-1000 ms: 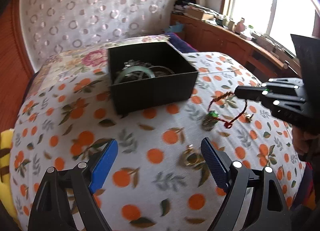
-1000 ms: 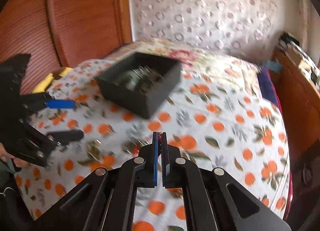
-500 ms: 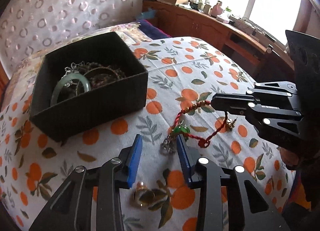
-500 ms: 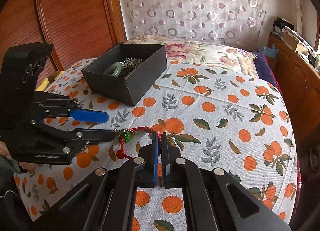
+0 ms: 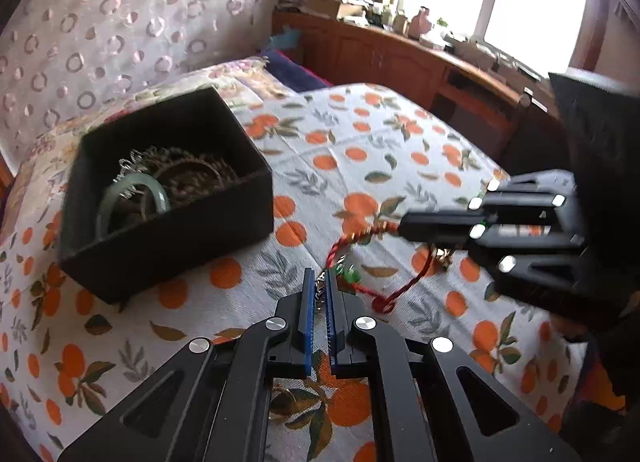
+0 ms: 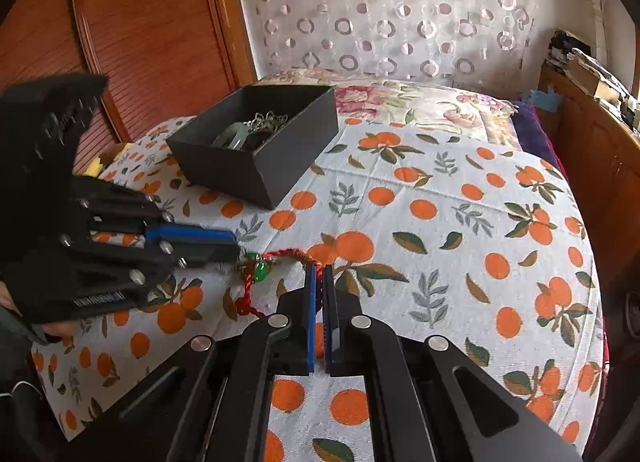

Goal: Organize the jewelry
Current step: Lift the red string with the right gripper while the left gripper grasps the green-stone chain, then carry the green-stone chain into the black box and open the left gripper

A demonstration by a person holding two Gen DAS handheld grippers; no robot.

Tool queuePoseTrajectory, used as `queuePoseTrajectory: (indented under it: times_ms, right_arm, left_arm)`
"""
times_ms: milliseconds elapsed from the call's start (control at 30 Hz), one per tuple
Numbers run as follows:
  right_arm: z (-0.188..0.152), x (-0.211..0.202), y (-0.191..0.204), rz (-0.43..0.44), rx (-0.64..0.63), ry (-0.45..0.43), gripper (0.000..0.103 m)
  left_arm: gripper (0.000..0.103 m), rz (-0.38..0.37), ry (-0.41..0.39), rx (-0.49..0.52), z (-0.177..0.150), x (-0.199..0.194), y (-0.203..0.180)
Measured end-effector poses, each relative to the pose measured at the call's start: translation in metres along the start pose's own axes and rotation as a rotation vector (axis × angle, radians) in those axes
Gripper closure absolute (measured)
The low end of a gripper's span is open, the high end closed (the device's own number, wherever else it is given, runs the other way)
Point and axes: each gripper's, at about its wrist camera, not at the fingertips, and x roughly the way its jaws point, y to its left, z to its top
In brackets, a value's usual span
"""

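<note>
A red cord bracelet [image 5: 362, 246] with a green bead [image 5: 350, 274] lies on the orange-print cloth, also seen in the right wrist view [image 6: 256, 274]. My left gripper [image 5: 319, 282] is shut on a small silver chain piece [image 5: 320, 290] beside the green bead. My right gripper [image 6: 319, 274] is shut on the bracelet's cord; it enters the left wrist view from the right [image 5: 404, 226]. The black box [image 5: 168, 229] with a jade bangle [image 5: 154, 187] and chains stands to the left.
A gold ring [image 5: 284, 398] lies on the cloth under my left gripper. A wooden headboard [image 6: 132, 41] stands behind the box. A cluttered wooden cabinet [image 5: 400, 61] runs along the window side. The cloth's edge drops off at the right.
My left gripper has moved forward past the gold ring and closed beside the green bead. My right gripper has stayed shut on the red cord.
</note>
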Motion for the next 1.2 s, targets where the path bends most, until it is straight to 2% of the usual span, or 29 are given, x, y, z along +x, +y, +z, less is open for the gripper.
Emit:
queuePoseTrajectory:
  times_ms: [200,633,933,1200]
  right_arm:
    - [-0.001,0.005,0.009,0.01,-0.015,0.011,0.1]
    - [0.003,0.006,0.027,0.031,-0.049,0.018,0.1]
    - [0.025,-0.013,0.027,0.019,-0.07,-0.046,0.1]
    - [0.056,-0.033,0.025,0.003,-0.094,-0.124,0.1]
  left_arm:
    - [0.101,-0.017,-0.07,-0.034,0.009,-0.028,0.005]
    - [0.101,0.017,-0.177,-0.06,0.027,-0.068,0.019]
    - [0.101,0.11,-0.239,-0.088,0.044,-0.088,0.044]
    - [0.101,0.148,-0.286,-0.085,0.066,-0.101,0.059]
